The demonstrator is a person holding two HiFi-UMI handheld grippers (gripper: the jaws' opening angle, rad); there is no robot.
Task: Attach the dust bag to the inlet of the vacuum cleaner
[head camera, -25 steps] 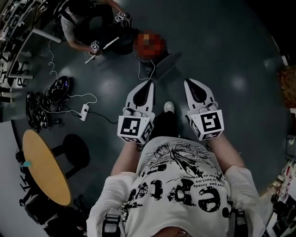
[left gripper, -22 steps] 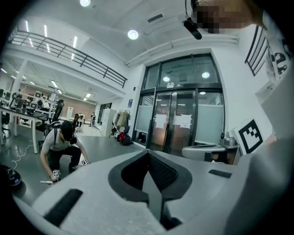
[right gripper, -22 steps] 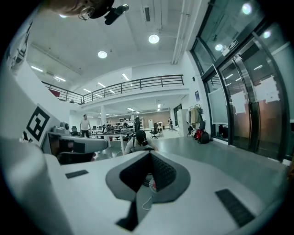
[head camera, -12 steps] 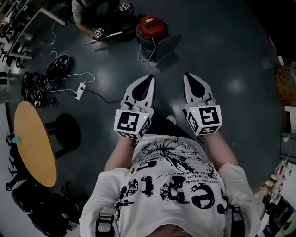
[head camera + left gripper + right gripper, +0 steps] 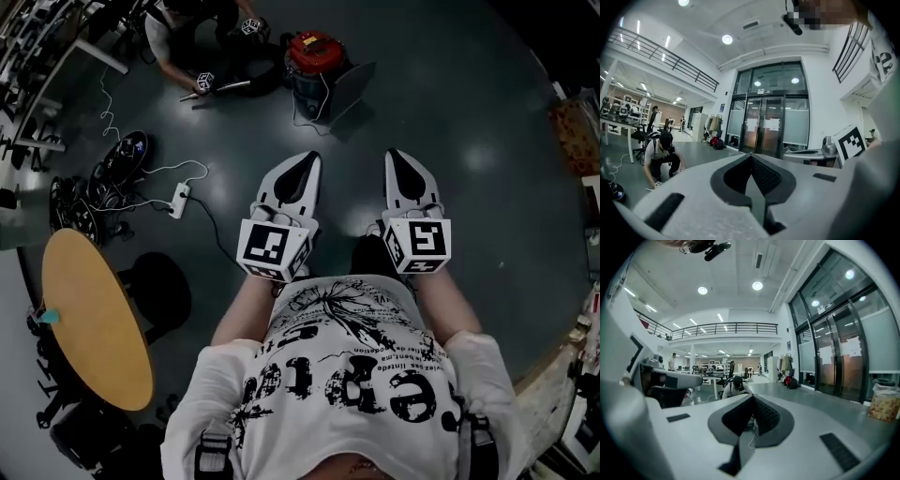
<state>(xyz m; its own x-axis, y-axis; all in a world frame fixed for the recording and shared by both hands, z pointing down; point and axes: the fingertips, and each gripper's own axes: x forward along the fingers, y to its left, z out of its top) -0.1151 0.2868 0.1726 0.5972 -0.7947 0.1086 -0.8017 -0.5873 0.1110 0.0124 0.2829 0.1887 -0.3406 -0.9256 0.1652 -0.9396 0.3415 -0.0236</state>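
Observation:
The vacuum cleaner, a dark drum with a red top, stands on the dark floor far ahead near the top of the head view. A flat grey piece leans by its right side; I cannot tell what it is. My left gripper and right gripper are held side by side in front of my body, pointing roughly level toward the vacuum and well short of it. Both have their jaws together and hold nothing.
Another person crouches left of the vacuum with their own marker-cube grippers. A power strip and cables lie on the floor at left. A round wooden table stands lower left. Glass doors stand at the hall's far side.
I have walked across the floor with both grippers carried along side by side, still shut. The vacuum and the crouching person now sit nearer the top of the head view.

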